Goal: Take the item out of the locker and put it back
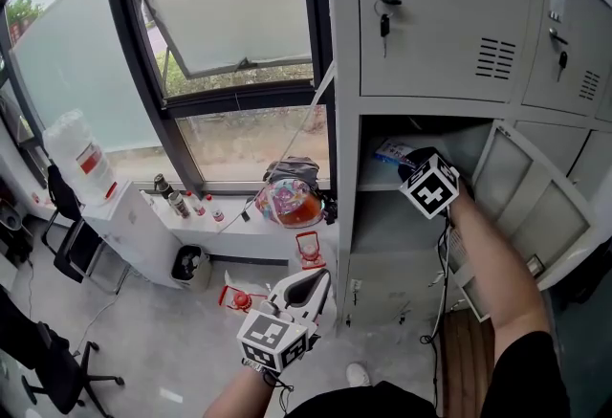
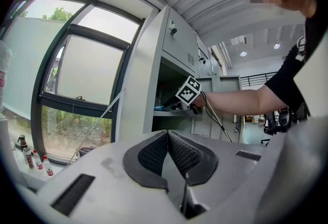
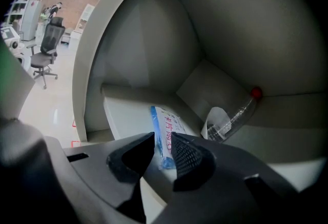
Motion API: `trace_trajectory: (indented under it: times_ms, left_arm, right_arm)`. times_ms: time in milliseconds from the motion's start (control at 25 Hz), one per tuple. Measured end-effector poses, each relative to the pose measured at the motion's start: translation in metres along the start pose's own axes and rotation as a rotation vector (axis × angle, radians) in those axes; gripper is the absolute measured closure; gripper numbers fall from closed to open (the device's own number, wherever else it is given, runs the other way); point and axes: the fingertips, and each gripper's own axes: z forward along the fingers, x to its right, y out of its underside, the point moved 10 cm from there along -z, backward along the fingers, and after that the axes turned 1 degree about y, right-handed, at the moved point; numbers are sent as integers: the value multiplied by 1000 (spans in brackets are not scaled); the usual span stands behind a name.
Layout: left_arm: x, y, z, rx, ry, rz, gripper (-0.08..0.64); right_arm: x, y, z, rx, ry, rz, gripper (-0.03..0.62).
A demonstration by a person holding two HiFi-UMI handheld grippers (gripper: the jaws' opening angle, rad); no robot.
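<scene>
At the far left a water jug stands on a white counter below the window. A few small bottles line the sill, and further along it sits a colourful bag.

Low in the middle of the head view, the left gripper is held out in front of the person, well apart from the locker. Its jaws are pressed together at the tips, and nothing is between them.

To the right, the locker's middle compartment stands open, its door swung out to the right. The right gripper reaches into this compartment at the end of the person's outstretched arm. Its jaws stand a little apart, leaving a narrow gap. The packet, blue-edged and white with red print, lies flat on the shelf inside. Its near end shows in that gap. Whether the pads touch it cannot be told.

Further right, in the back corner of the same compartment, a clear bottle with a red cap lies tilted against the wall, near the packet but apart from it.
</scene>
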Motion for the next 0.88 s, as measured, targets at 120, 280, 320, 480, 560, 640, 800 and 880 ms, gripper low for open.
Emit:
trace_trajectory:
  times_ms: [120,280,320,480,560,640,800,880]
  left_arm:
    - [1,-1,-1,6,3,1,543]
    - [2,-2,-6,9,7,6,543]
    - [3,-2,-8,8,8,6,543]
    - [6,-6,-17,13,12,13,543]
    - [9,-6,-24,14,17,14,543]
    - [13,-7,-31,18,20,16,543]
    - [21,-8,-50,19,33,21,543]
    - [26,-8,-61,17,44,23,543]
  right_arm:
    - [-1,0,-3,5,6,1,433]
    - [-4,-2,-12,19,19,4,433]
    - [-5,-2,-16,25,23,4,433]
    - [-12,-4,-34,49,35,6,437]
    - [-16,-4,-45,59,42,12,449]
    - [-22,-2,-58,74,57,22,472]
    - [-37,2,-88,102,93,52,538]
    - [-47,6,-104,109,97,65,538]
